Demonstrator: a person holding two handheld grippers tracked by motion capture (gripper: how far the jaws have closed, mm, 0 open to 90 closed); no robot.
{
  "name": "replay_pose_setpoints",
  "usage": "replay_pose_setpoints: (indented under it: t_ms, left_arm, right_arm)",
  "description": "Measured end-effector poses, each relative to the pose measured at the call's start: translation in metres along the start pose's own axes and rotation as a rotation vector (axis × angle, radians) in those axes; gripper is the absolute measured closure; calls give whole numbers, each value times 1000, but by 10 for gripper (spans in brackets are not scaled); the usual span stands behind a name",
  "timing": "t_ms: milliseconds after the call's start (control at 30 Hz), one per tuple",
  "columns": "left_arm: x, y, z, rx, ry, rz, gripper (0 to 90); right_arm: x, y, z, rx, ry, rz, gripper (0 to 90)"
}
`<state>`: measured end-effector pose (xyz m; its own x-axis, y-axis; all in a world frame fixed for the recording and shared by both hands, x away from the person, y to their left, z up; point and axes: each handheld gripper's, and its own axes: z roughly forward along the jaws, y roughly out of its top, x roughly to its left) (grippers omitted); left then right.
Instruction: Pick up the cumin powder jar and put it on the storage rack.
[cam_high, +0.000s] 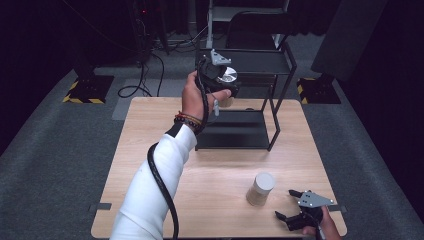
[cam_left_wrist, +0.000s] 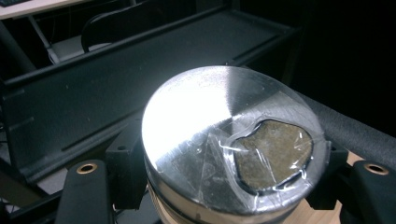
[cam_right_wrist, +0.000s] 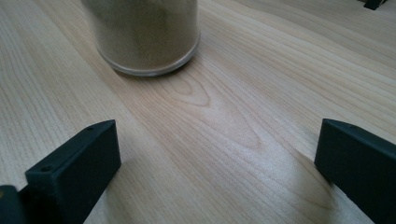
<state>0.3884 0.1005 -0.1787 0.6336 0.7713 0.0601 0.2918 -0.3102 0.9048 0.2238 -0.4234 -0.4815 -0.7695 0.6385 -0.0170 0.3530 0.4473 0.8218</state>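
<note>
My left gripper (cam_high: 224, 89) is raised over the far side of the table, shut on a jar with a shiny silver lid (cam_high: 229, 75). It hangs just in front of the black two-level shelf rack (cam_high: 252, 62). In the left gripper view the lid (cam_left_wrist: 219, 126) sits between the two jaws, with a clear-taped opening showing brown contents. A second jar of tan powder with a pale lid (cam_high: 261, 189) stands near the table's front right. My right gripper (cam_high: 286, 205) rests open just to its right. In the right gripper view (cam_right_wrist: 217, 158) that jar (cam_right_wrist: 144, 32) stands ahead, apart from the jaws.
The wooden table (cam_high: 150, 125) carries the rack at its far middle, whose lower shelf (cam_high: 235, 130) lies bare. The rack's upper tray (cam_left_wrist: 93, 93) is close behind the held jar. A black chair (cam_high: 255, 27) and cables (cam_high: 145, 75) are on the floor beyond.
</note>
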Motion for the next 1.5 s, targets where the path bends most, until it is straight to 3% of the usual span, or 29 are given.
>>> replay_pose_setpoints:
  t_ms: [467,900,1500]
  left_arm:
    - [7,31,-1,-9,-9,24,316]
    - [15,52,15,-9,-37,38,316]
    - [29,77,42,-14,-10,55,316]
  right_arm:
    - [0,0,0,0,-2,1,0]
    - [0,0,0,-1,-4,2,0]
    - [0,0,0,-1,-6,4,0]
